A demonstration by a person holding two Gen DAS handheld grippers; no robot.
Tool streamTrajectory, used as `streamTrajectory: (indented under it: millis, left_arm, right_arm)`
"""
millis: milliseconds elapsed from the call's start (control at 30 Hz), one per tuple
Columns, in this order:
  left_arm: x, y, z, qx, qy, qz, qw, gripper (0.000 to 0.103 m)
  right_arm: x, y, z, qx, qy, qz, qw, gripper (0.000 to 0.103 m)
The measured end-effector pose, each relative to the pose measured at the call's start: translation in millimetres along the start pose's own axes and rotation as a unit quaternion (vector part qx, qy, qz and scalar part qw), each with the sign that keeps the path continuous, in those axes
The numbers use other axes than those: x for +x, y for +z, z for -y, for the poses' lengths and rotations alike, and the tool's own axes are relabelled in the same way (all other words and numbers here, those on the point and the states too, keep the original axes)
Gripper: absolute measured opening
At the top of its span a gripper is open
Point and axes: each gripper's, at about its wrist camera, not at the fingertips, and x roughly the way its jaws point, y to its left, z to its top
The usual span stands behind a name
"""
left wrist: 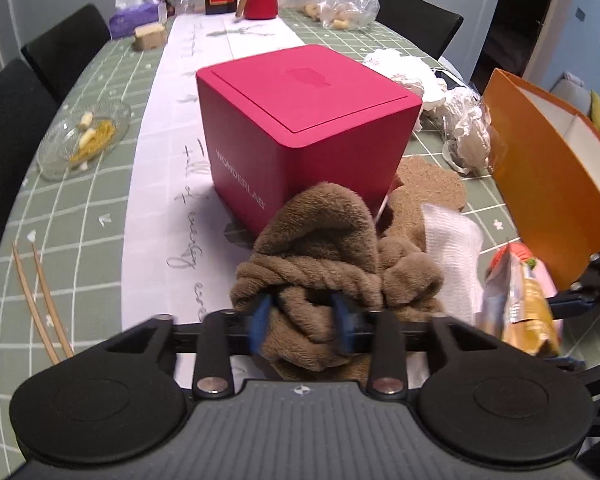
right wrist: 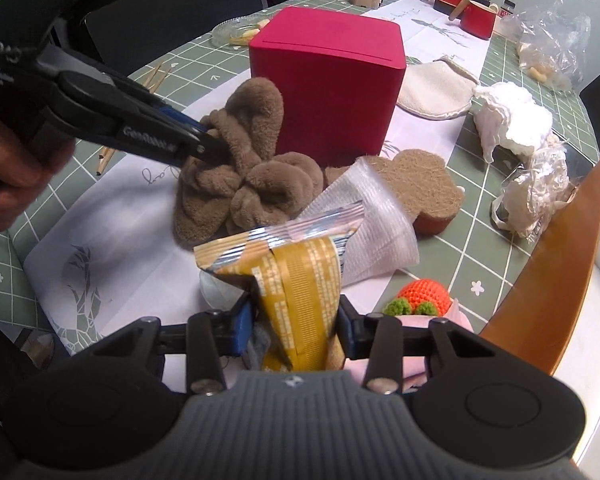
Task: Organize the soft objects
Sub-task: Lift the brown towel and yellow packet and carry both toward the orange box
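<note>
The left gripper is clamping a bunched fold of the brown plush towel, its blue fingers pressing into the pile from both sides. The towel is lying crumpled on the white runner of the table, just in front of the red cube box and touching its lower front face.

The right gripper is holding a yellow and silver foil packet, which is standing up between its jaws with the crimped end uppermost. The jaws are sitting narrow against the packet's sides.

A white mesh cloth is lying just behind the packet, overlapping a brown fibre pad that is resting beside the towel. An orange crocheted item with green tips is lying on a pink cloth just right of the right gripper. An orange tray is standing at the right edge of the table.

Crumpled white paper is lying beyond the pad. Two wooden sticks are lying on the green cloth to the left, well apart from the towel, near a glass dish.
</note>
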Motion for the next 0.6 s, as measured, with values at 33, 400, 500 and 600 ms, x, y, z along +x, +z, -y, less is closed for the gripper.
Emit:
streamTrajectory:
  millis: [33, 400, 500, 600]
  left_arm:
    - [1, -1, -2, -0.003, 0.005, 0.006, 1.0, 0.071]
    - [37, 1, -39, -0.173, -0.105, -0.032, 0.9788, 0.091]
    - [43, 4, -42, -0.182, -0.125, -0.04, 0.9745, 0.086]
    - [39, 4, -42, -0.189, -0.126, -0.038, 0.9732, 0.065]
  right_arm:
    - [0, -1, -1, -0.001, 0.0, -0.001, 1.0, 0.042]
    - [6, 2, -3, -0.006, 0.003, -0.006, 1.0, 0.042]
    - [8, 2, -3, -0.007, 0.006, -0.01, 1.0, 0.042]
    - [10, 1, -1, -0.007, 0.004, -0.01, 1.0, 0.042]
